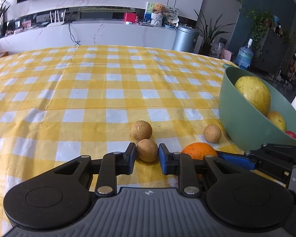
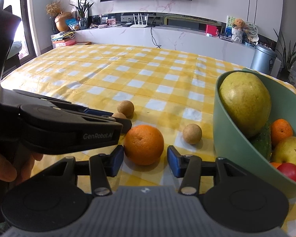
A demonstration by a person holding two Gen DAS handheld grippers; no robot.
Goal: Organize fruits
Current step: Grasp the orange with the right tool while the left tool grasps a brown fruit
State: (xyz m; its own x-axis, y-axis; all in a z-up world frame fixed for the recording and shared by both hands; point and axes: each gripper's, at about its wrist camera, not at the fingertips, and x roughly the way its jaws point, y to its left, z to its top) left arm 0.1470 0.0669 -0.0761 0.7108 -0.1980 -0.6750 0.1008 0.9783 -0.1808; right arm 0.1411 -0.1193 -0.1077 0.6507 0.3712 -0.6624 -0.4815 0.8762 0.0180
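1. While both tools hover low over the desk [image 1: 88, 90], the left gripper [image 1: 147, 155] has its fingers [image 1: 131, 157] parted narrowly around a small tan fruit [image 1: 147, 150]; the blue pads sit just beside its sides, and whether they touch it I cannot tell.
2. The right gripper [image 2: 145, 159] holds its fingers [image 2: 117, 159] wider apart, open around the orange [image 2: 143, 144], with a clear gap at the right pad and the left pad just beside the peel.
3. The orange is round with a dimpled, matte skin and rests on the desk between the two tools.
4. A second tan fruit [image 1: 141, 130] lies just behind the first, touching or nearly touching it; both are round, speckled and rough-skinned.
5. A third tan fruit [image 2: 192, 134] sits apart to the right, near the bowl [image 2: 225, 138].
6. The bowl is smooth, pale green and deep, standing at the desk's right edge; it holds a big yellow-green pomelo [image 2: 245, 103], a pear [image 2: 291, 152], a small tangerine [image 2: 281, 128], a red fruit [image 2: 289, 171] and something dark green.
7. A yellow-and-white checked cloth, lightly creased, covers the desk.
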